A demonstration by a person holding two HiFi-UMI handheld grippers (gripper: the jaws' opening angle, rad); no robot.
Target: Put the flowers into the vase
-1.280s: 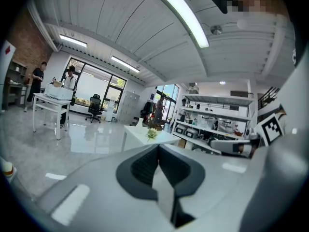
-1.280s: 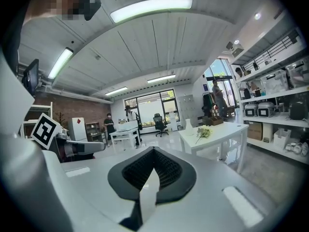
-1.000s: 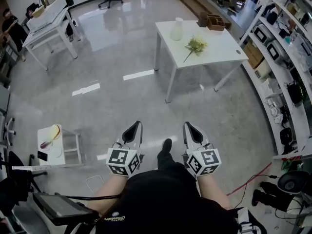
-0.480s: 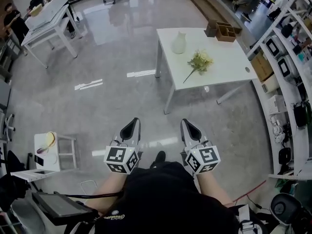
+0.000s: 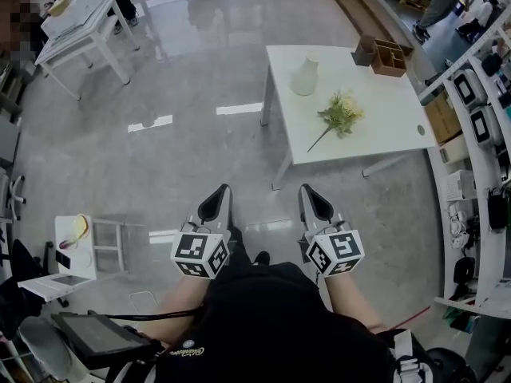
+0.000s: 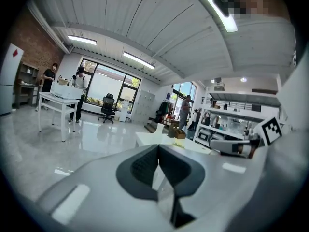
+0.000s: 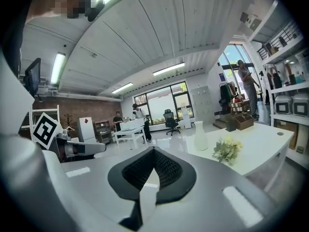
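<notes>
Tabletop (image 5: 383, 130): white, ahead and to my right, well apart from me.
Tongs: my left tongs (image 5: 216, 203) and right tongs (image 5: 313, 201) are both closed, with nothing between them, side by side over the floor.
Flowers (image 5: 342, 112): a pale yellow-green bunch on one thin stem, lying flat mid-tabletop, near the vase.
Vase (image 5: 304, 77): white, narrow-necked, upright by the tabletop's left edge.
Writing: the print on my black top (image 5: 271, 325) is too small to read.
</notes>
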